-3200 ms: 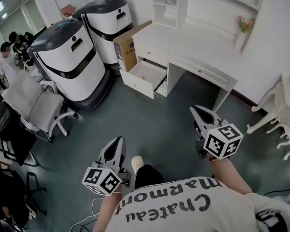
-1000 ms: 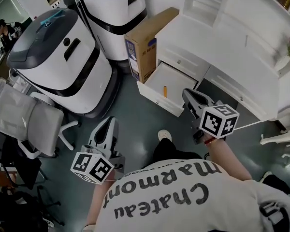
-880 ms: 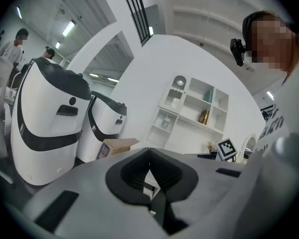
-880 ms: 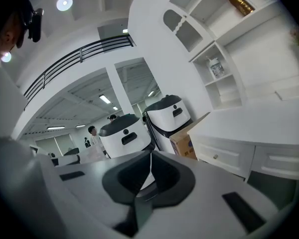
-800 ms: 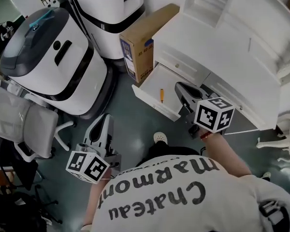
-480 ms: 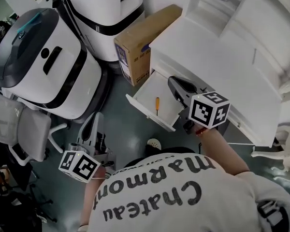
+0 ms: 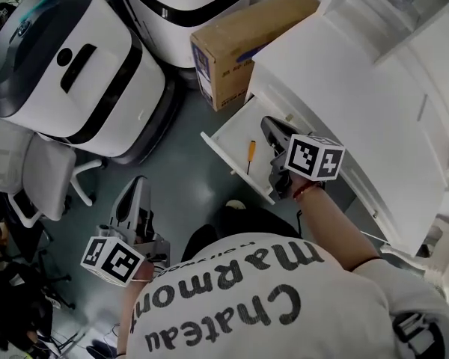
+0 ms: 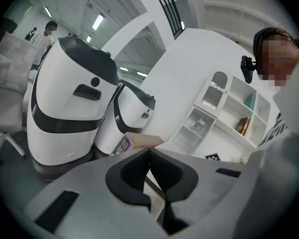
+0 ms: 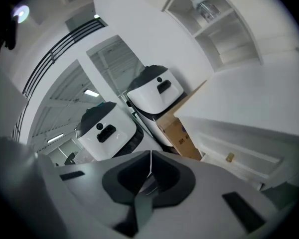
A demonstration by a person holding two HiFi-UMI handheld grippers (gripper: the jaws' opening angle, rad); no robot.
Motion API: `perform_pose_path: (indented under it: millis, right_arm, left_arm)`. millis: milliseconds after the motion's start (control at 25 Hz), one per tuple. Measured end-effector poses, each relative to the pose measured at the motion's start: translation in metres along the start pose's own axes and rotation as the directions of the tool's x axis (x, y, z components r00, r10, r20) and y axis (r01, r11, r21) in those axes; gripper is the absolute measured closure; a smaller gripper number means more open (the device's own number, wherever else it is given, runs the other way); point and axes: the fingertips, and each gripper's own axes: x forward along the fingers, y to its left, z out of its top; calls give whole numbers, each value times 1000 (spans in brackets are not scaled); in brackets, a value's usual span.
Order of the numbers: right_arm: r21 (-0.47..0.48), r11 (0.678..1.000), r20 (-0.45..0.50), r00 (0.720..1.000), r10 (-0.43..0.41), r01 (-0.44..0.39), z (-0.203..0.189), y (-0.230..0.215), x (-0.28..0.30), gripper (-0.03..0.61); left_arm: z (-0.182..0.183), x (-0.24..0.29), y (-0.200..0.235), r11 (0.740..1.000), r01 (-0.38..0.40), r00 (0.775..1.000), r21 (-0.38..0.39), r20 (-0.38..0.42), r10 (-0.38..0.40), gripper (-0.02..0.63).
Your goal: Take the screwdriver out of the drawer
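head view: screwdriver (image 7: 249, 156) lies just left of our right gripper (image 7: 268, 124), parallel to its closed fingers. our closed left gripper (image 7: 138, 183) is farther.

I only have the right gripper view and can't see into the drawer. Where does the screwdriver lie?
Observer: The head view shows the slim orange-handled screwdriver lying on the bottom of the open white drawer.
Operator: Where is my right gripper relative to it?
Observer: The right gripper hovers above the drawer's side nearest the white desk, just to the picture's right of the screwdriver, not touching it.
Operator: And the left one?
Observer: The left gripper hangs over the dark grey-green floor, well short of the drawer.
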Motion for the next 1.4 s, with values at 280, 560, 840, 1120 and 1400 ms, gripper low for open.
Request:
perform_pose_path:
  millis: [280,560,840,1120,1400]
  right_arm:
    - [164,982,-158,985,-70,97,-81,-63,46,549]
    - [252,942,-359,925,-123,223,-170,-117,71,549]
    - [210,902,-503,833,-232,378,-238,-183,85,549]
    - [161,899,-591,770,-242,406,-281,-236,116,546]
    - [93,917,-629,737,-247,388,-301,-257,146,541]
  left_arm:
    - [-33,13,13,997,-31,994,-66,-103,24,591]
    - [-68,10,32,988,-124,976,-90,-194,104,591]
    - [-99,-6,49,968,-191,959,-160,-239,150,591]
    - [-121,0,62,966,-243,924,-94,-326,201,591]
    - [-130,0,77,946,-309,898,-97,-356,257,591]
